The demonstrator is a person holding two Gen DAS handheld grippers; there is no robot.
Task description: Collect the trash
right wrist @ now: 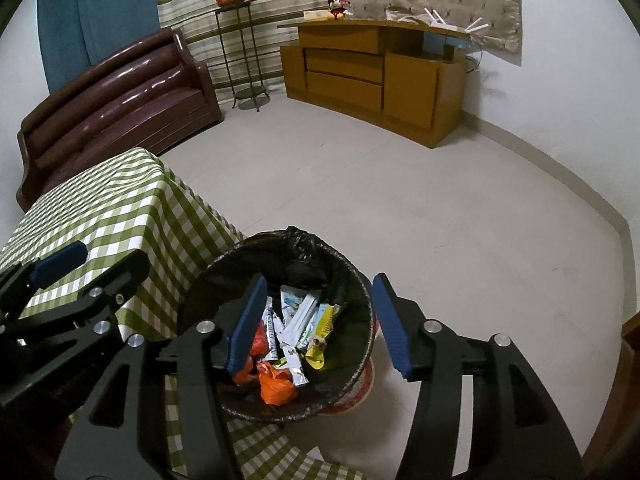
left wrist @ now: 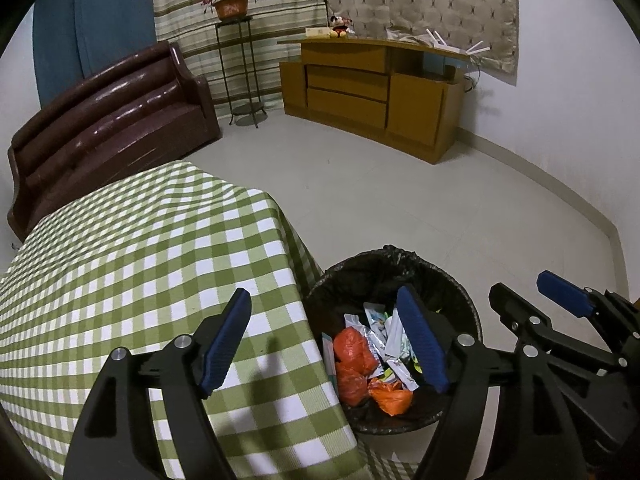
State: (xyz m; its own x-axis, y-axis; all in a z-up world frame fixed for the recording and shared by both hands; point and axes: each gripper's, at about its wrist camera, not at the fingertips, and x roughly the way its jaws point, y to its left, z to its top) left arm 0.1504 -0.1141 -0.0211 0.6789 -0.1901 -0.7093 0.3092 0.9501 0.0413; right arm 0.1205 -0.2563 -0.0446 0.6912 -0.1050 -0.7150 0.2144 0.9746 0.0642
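Observation:
A round trash bin with a black liner [left wrist: 460,300] [right wrist: 352,280] stands on the floor beside the table. It holds orange plastic bags [left wrist: 352,348] [right wrist: 276,388], white and silver wrappers [left wrist: 380,328] [right wrist: 296,320] and a yellow wrapper [right wrist: 324,332]. My left gripper [left wrist: 326,344] is open and empty, straddling the table corner and the bin's left rim. My right gripper [right wrist: 320,320] is open and empty, above the bin. The right gripper also shows in the left wrist view [left wrist: 532,296], and the left gripper in the right wrist view [right wrist: 80,268].
A table with a green checked cloth [left wrist: 140,260] [right wrist: 100,208] lies left of the bin. A brown leather sofa [left wrist: 108,120], a plant stand [left wrist: 240,60] and a wooden cabinet [left wrist: 372,92] stand at the far wall. Pale tiled floor [left wrist: 400,200] lies between.

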